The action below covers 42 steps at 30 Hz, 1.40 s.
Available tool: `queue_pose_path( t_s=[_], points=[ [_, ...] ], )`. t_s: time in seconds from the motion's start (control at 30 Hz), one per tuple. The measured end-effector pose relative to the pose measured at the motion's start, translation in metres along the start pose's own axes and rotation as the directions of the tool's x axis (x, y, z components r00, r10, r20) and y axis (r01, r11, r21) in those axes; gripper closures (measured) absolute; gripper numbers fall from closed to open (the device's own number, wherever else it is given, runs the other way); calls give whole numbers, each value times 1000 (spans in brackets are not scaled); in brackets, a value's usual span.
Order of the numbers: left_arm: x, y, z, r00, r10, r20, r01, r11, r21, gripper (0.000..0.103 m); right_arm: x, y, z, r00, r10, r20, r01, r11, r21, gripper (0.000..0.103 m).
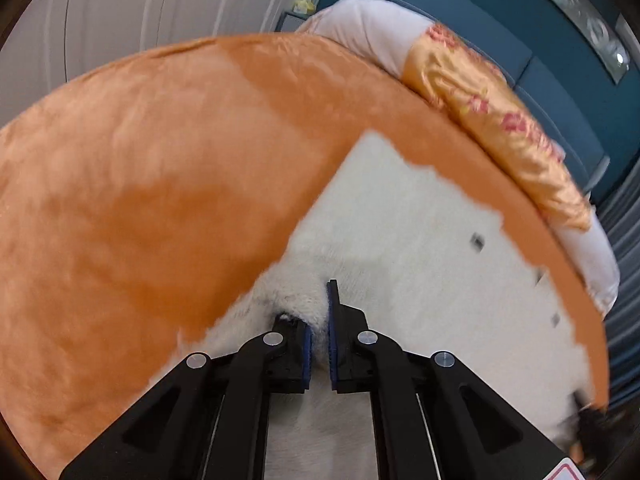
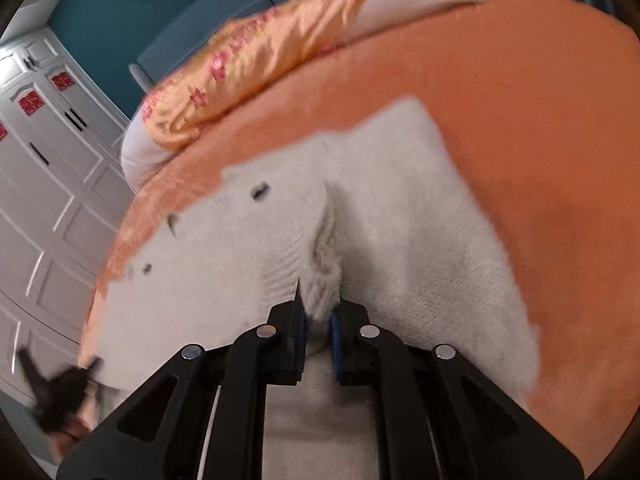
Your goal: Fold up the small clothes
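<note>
Left tool [image 1: 319, 334], right tool [image 2: 319, 322] pinching white garment [image 2: 420, 220] — orange bedspread [image 1: 140, 200], teal wall [image 1: 500, 8].

Left gripper [image 1: 319, 320]: matte black angular linkage arms, triangular cutouts, round silver pivot pins, blue pads lining the finger inner faces. A red-and-white label corner shows on its right arm. Right gripper [image 2: 319, 308]: same black build, silver pins, blue pads.

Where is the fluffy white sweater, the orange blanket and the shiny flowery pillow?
fluffy white sweater [image 2: 420, 220]: right wrist view, on its flat knitted body.
orange blanket [image 1: 140, 160]: left wrist view, on a bare stretch beside the sweater.
shiny flowery pillow [image 2: 248, 76]: right wrist view, on the middle of its patterned cover.
</note>
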<state>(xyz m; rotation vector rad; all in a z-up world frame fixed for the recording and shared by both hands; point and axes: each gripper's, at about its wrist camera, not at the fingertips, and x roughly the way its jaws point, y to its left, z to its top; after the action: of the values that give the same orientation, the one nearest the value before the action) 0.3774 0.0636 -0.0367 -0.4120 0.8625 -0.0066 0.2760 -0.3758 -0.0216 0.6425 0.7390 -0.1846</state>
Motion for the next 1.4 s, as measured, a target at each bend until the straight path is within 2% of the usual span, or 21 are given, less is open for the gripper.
queue_pose_path(
  t_s=[0.17,0.23,0.3,0.4,0.5,0.57,0.6,0.63,0.7,0.73,0.8,0.83,0.87,0.9,1.03,1.07,1.1,1.17,1.23,1.3,1.4],
  points=[
    [-1,1,-4,1000,0,16,0,1000,10,92,-30,10,-12,988,-103,115,104,995,1,80],
    [-1,3,-5,1000,3,25,-3,1000,15,90,-37,18,-12,980,-102,169,105,994,-8,53],
    [1,1,-6,1000,9,30,-9,1000,24,90,-27,37,-4,977,-108,182,125,989,-82,36],
    [2,0,-7,1000,4,31,-4,1000,18,90,4,51,10,979,-146,145,169,973,-157,32],
    [1,4,-7,999,-8,33,8,1000,10,90,34,37,19,979,-192,64,198,974,-107,32],
    [1,4,-8,999,-12,36,11,1000,8,90,42,36,20,980,-197,39,201,973,-116,42],
    [1,5,-8,999,-13,38,13,1000,8,90,41,42,21,988,-155,27,157,977,-147,76],
    [1,5,-8,999,-15,39,14,1000,7,90,38,45,22,994,-106,12,106,981,-162,98],
    [1,6,-8,999,-21,40,21,1000,2,90,9,53,27,994,15,107,2,987,-159,98],
    [0,7,-8,999,-24,41,24,1000,0,90,-5,53,30,987,34,159,-9,988,-156,98],
    [0,7,-8,999,-26,42,26,1000,-1,89,-7,34,34,980,-7,199,27,995,-101,98],
    [0,7,-8,999,-28,41,28,1000,1,88,7,20,34,987,-51,154,62,996,-65,98],
    [1,6,-8,999,-27,41,26,1000,8,88,34,2,29,992,-116,51,118,992,-33,98],
    [0,6,-9,999,-22,43,22,1000,12,88,44,-6,24,993,-120,16,121,992,-20,98],
    [0,5,-9,999,-15,45,15,1000,16,88,7,26,26,978,-157,140,164,986,-41,94],
    [0,4,-9,999,-16,45,15,1000,16,88,-10,45,22,970,-115,212,130,990,-61,94],
    [0,4,-10,999,-16,45,16,1000,15,88,-18,58,20,970,-73,232,97,991,-91,94],
    [-1,5,-9,999,-22,44,22,1000,13,87,-12,98,11,984,52,173,-17,980,-197,94],
    [-8,4,-5,999,-39,37,39,999,-4,87,9,143,-9,987,154,34,-135,937,-323,94],
    [-32,4,2,995,-82,58,84,996,-40,87,33,190,-41,978,189,-87,-208,870,-446,94],
    [-63,-7,14,981,-153,115,158,987,-30,87,63,231,-73,962,197,-187,-267,816,-513,94]
  ],
)
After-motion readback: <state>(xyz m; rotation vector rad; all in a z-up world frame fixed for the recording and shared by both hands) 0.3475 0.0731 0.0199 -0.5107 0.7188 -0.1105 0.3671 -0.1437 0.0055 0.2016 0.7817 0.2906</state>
